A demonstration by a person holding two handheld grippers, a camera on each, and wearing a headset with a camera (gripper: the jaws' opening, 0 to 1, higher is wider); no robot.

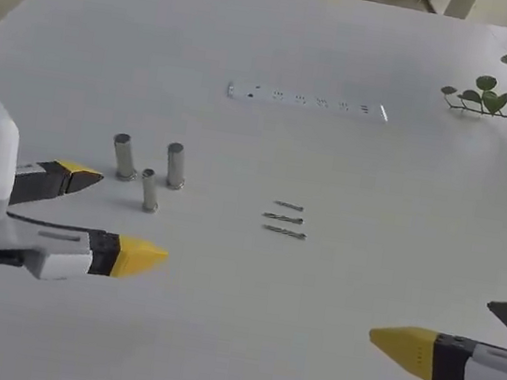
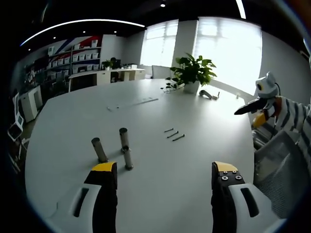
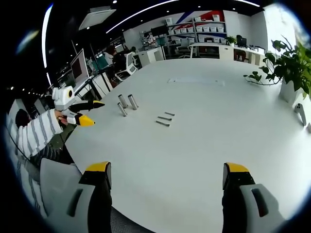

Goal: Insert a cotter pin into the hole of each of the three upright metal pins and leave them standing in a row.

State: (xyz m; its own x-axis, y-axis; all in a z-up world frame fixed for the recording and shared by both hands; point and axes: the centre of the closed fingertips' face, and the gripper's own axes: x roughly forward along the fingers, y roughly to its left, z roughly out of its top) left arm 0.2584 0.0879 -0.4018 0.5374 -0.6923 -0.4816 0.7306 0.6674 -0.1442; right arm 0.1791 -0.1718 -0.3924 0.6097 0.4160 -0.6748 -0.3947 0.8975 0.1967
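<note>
Both tools are spread wide and empty: the left gripper sits just beside the three metal pins, which stand clustered rather than in a row. The right gripper hangs well apart from the cotter pins lying flat mid-table. Those look thin, light and slippery, best pinched near the head, though heads and pin holes are too small to make out.

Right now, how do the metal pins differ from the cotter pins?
The metal pins stand upright; the cotter pins lie flat. Metal pins are thick cylinders, cotter pins thin slivers. Metal pins form a triangle, cotter pins lie parallel. Both: three grey pieces on the table.
</note>
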